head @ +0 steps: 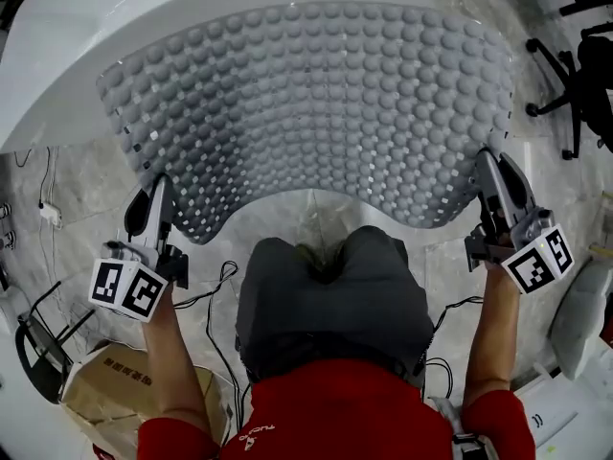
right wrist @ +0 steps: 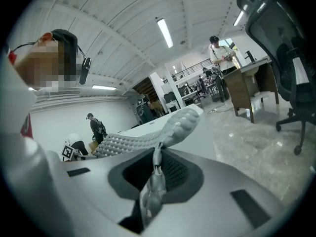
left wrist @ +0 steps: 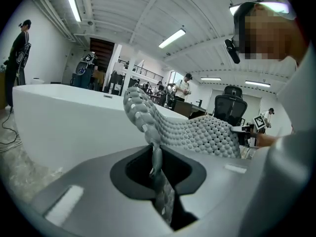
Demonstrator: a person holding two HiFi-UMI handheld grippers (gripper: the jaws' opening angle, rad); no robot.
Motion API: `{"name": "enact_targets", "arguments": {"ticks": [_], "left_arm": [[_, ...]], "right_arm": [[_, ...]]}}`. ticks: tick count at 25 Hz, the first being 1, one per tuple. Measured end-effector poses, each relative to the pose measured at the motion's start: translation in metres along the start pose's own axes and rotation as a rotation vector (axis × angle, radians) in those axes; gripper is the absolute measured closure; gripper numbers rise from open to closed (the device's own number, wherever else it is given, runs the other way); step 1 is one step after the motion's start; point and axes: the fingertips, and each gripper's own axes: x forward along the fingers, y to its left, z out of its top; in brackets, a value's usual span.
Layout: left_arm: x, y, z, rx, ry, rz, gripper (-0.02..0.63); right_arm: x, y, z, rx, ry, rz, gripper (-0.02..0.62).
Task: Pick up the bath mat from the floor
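Note:
The grey bath mat (head: 316, 113), studded with round bumps, hangs spread out in the air between my two grippers, above the marble floor and against the white bathtub (head: 86, 56). My left gripper (head: 161, 192) is shut on the mat's near left corner. In the left gripper view the mat's edge (left wrist: 157, 154) runs pinched between the jaws. My right gripper (head: 487, 166) is shut on the near right corner, and in the right gripper view the mat (right wrist: 157, 169) is clamped between the jaws, stretching away to the left.
A cardboard box (head: 115, 391) and cables (head: 215, 305) lie on the floor at lower left. A black office chair (head: 579, 84) stands at the right. The person's legs (head: 330, 286) are below the mat. People stand far off in the room.

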Motion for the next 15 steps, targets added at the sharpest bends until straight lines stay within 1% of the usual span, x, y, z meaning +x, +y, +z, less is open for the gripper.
{"name": "enact_targets", "arguments": {"ticks": [6, 11, 15], "left_arm": [[-0.016, -0.016, 0.036, 0.013, 0.004, 0.016, 0.558], [-0.028, -0.036, 0.067, -0.027, -0.019, 0.005, 0.56], [-0.046, -0.033, 0.081, -0.032, -0.032, 0.008, 0.56]], "right_arm": [[-0.009, 0.016, 0.037, 0.028, -0.007, 0.01, 0.555], [-0.023, 0.024, 0.069, 0.052, -0.022, 0.019, 0.555], [-0.022, 0.043, 0.08, 0.059, -0.035, 0.036, 0.555]]}}
